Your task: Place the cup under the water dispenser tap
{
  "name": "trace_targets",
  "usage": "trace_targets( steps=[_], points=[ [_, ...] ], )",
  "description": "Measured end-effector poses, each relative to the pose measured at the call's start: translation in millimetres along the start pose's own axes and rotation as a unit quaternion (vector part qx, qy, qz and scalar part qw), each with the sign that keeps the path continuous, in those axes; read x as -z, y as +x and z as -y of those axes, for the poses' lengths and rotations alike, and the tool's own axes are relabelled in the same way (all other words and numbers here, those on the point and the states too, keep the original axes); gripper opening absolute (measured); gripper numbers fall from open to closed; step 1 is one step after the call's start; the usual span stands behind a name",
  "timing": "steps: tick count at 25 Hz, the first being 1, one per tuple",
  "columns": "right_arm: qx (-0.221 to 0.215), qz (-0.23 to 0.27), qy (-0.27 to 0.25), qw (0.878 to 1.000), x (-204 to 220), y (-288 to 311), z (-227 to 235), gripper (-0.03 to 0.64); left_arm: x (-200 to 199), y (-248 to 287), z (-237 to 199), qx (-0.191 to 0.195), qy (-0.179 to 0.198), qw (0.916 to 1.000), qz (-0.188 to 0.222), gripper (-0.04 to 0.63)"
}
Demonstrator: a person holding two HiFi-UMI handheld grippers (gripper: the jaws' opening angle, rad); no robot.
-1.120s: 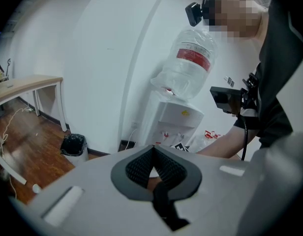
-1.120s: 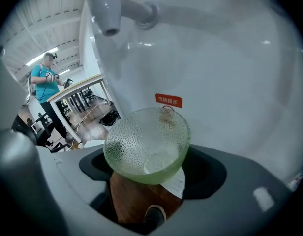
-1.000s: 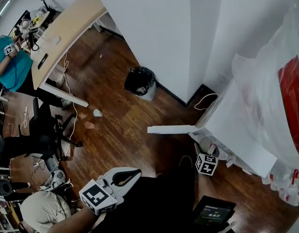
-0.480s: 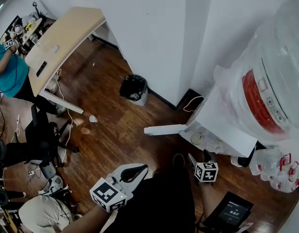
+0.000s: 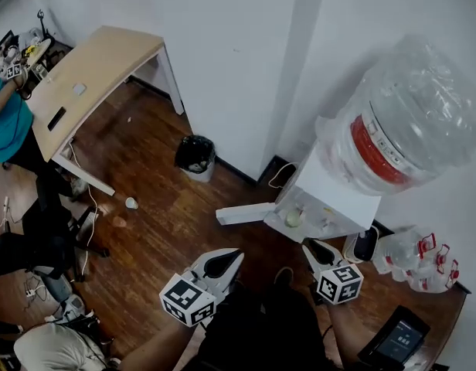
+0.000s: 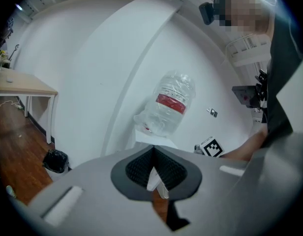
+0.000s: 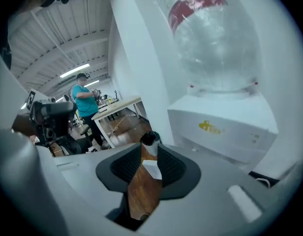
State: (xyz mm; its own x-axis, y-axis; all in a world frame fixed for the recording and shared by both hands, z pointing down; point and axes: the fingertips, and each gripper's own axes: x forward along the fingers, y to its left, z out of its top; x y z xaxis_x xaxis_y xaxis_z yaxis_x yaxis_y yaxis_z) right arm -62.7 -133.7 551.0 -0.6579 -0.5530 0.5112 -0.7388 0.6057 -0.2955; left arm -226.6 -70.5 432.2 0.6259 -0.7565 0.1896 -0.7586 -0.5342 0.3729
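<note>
The white water dispenser [image 5: 334,195] with its big clear bottle [image 5: 408,122] stands at the right wall. A pale cup [image 5: 294,217] sits in the recess on its front. A second small white cup [image 5: 130,202] lies on the wood floor far to the left. My right gripper [image 5: 315,251] hangs just in front of the dispenser; its jaws are closing and stand a narrow gap apart with nothing between them [image 7: 149,151]. My left gripper [image 5: 222,263] is held left of it, shut and empty [image 6: 152,151]. The bottle [image 6: 168,109] shows beyond it.
A white panel [image 5: 246,212] juts out low from the dispenser over the floor. A black bin [image 5: 195,156] stands by the wall, a wooden desk [image 5: 91,76] at the far left with a person in teal [image 7: 85,102]. Packed small bottles [image 5: 412,253] lie right of the dispenser.
The head view has swung up, so the whole dispenser and bottle now show. Both grippers have risen, the right one more, and it now sits closer to the dispenser's front.
</note>
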Motion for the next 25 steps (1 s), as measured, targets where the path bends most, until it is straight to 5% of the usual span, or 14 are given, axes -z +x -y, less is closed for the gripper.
trace_targets(
  steps=[5, 11, 25],
  points=[
    [-0.021, 0.049, -0.011, 0.999, -42, -47, -30, 0.002, -6, -16, 22, -0.001, 0.009, 0.9999, 0.012, 0.006],
    [-0.009, 0.096, -0.028, 0.995, -79, -88, -24, 0.002, -18, -3, 43, -0.005, 0.026, 0.9988, 0.042, 0.006],
    [-0.036, 0.112, -0.058, 0.991, -106, -128, -15, 0.000, -29, 12, 82, -0.029, 0.043, 0.9975, 0.049, 0.006]
  ],
)
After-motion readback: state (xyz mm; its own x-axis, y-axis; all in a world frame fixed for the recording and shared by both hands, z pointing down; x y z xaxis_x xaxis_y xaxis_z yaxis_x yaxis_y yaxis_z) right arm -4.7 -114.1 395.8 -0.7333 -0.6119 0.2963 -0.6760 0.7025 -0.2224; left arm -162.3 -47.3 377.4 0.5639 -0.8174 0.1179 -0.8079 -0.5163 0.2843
